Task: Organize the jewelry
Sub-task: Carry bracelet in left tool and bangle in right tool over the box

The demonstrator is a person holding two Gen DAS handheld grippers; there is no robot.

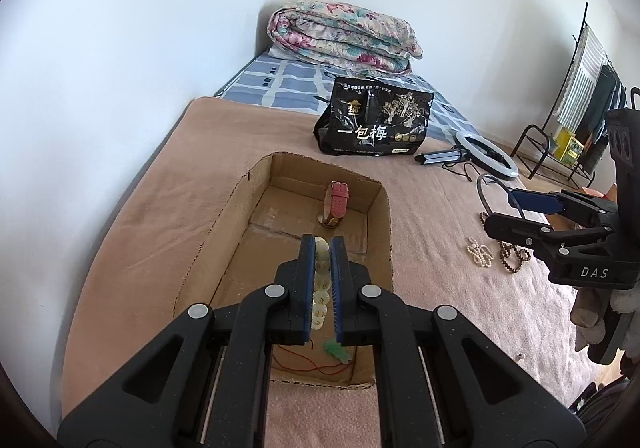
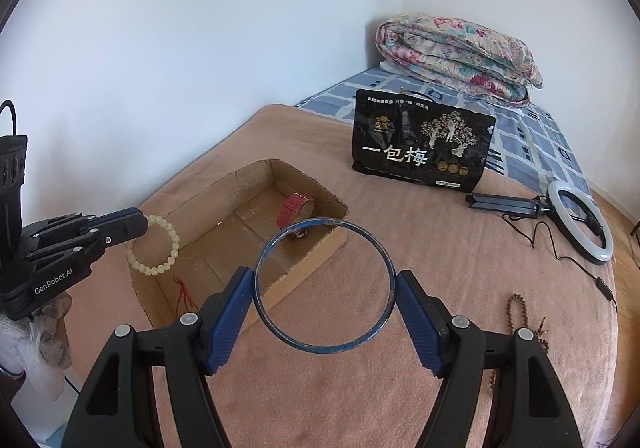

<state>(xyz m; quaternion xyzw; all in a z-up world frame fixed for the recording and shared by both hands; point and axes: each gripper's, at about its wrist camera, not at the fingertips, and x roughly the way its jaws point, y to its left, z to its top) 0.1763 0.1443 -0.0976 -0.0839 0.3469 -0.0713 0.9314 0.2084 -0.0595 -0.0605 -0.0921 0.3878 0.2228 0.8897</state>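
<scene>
Overhead, left gripper (image 1: 322,244) pinches a pale bead bracelet (image 2: 154,244); right gripper (image 2: 324,280) clamps a seemingly metal blue bangle (image 2: 324,284).

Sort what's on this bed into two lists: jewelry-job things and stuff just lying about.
Job: cardboard box; pink-strapped watch inside it; pale bead bracelet in left hand-held gripper; blue bangle in right hand-held gripper; brown beads; small white beads.

Lying about: black snack bag; ring light; folded quilt.

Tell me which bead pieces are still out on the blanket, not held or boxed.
The small white bead strand and the brown bead string lie loose on the blanket. The pale bead bracelet is gripped by the left gripper.
</scene>
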